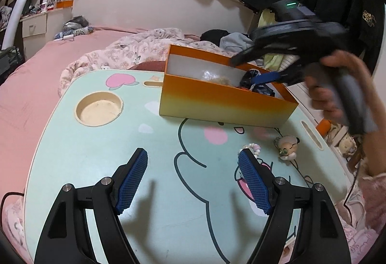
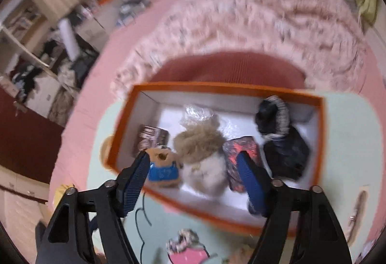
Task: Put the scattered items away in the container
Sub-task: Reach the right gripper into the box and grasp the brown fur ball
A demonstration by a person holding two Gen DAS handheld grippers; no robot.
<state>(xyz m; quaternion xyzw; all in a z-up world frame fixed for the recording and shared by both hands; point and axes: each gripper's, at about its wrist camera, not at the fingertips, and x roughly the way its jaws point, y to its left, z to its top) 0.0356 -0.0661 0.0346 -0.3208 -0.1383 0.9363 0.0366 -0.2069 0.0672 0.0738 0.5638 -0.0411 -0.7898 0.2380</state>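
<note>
Left wrist view first: the left gripper (image 1: pixel 193 160), black-armed with blue ribbed pads, hangs wide and empty above the mint-green cartoon-printed lap table (image 1: pixel 101 157). Just past its right pad lies a small string of pastel beads (image 1: pixel 253 147), and beside that a little cream-coloured figurine charm (image 1: pixel 288 147), both not yet boxed. Light, hard little things, I'd say; the beads look slippery and loose, so pinch across the bunch, and take the charm around its body. Further out sits the orange cardboard box (image 1: pixel 224 100), with the right gripper (image 1: pixel 255 71) poised over it, gripped by the person's right hand (image 1: pixel 337 95). From the right wrist view those jaws stand apart with nothing clamped, looking down on soft plush toys, a fluffy beige one (image 2: pixel 202 150) among them, already inside the box.
</note>
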